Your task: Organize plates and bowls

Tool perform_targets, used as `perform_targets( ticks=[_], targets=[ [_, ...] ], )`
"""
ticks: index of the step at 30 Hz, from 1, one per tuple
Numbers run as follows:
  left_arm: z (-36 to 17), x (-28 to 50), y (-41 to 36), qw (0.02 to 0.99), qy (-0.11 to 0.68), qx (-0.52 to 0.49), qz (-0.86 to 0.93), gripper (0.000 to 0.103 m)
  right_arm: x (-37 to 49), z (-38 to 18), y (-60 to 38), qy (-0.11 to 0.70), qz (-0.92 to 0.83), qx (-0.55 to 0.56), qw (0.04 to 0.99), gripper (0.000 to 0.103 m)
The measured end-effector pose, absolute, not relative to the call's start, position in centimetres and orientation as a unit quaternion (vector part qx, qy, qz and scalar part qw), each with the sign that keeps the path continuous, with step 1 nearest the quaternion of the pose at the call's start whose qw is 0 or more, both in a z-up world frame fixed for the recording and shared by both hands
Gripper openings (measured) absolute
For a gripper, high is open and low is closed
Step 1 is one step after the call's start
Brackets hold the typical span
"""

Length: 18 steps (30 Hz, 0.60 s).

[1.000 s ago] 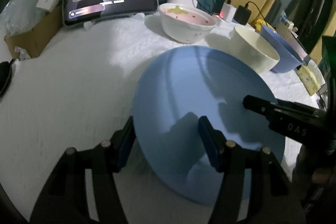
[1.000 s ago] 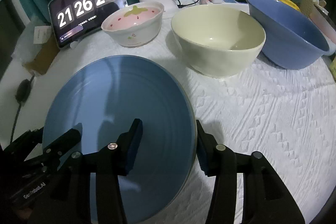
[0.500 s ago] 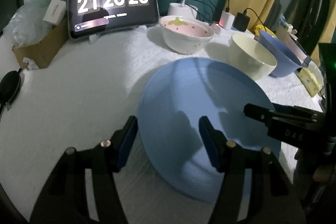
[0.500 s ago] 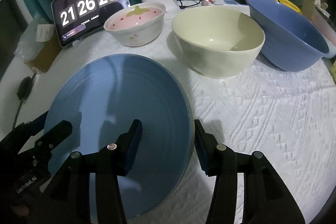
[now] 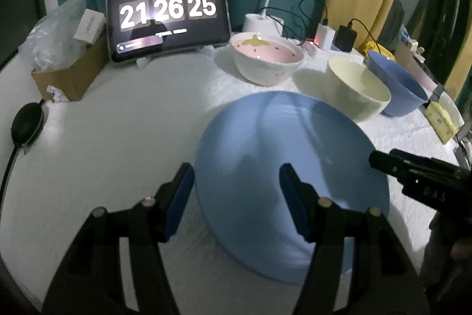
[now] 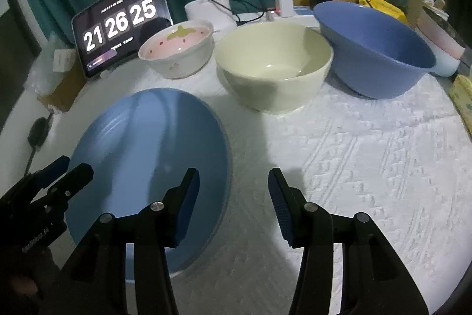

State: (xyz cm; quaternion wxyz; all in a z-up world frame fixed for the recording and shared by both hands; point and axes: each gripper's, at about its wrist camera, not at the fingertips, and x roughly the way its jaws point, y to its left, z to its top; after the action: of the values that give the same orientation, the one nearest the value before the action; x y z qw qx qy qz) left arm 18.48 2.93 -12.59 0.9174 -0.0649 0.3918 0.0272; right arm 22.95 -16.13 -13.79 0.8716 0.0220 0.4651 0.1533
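The blue plate (image 6: pixel 147 161) lies flat on the white textured cloth (image 6: pixel 368 167), in front of the strawberry bowl (image 6: pixel 177 49) and just to the left of the cream bowl (image 6: pixel 274 70); the large blue bowl (image 6: pixel 374 49) stands to the right of the cream bowl, rims close, though I cannot tell if they touch. The right gripper (image 6: pixel 233 202) is spread wide and grasps nothing — its jaws straddle the plate's right rim, 1 finger over the plate, 1 over the cloth; the left gripper (image 5: pixel 236 197) is likewise unclenched at the plate's left rim, 1 pad outside the edge, 1 above the plate.

The step in hand looks like taking hold of the plate; to do it well, 1 finger must slip under the thin rim while the other presses from above, so a low, shallow approach suits; the soft cloth may bunch, so ease in slowly; keep clear of the cream bowl just beyond — a nudge could shift it.
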Motion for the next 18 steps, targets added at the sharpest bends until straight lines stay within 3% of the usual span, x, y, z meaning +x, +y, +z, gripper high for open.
perform_targets(
  ticks=[18],
  targets=[
    [-10.2, 18.2, -2.2, 0.928, 0.369, -0.039, -0.020, 0.062, 21.9, -12.9, -21.0, 0.452, 0.131, 0.047, 0.881, 0.051]
  ],
)
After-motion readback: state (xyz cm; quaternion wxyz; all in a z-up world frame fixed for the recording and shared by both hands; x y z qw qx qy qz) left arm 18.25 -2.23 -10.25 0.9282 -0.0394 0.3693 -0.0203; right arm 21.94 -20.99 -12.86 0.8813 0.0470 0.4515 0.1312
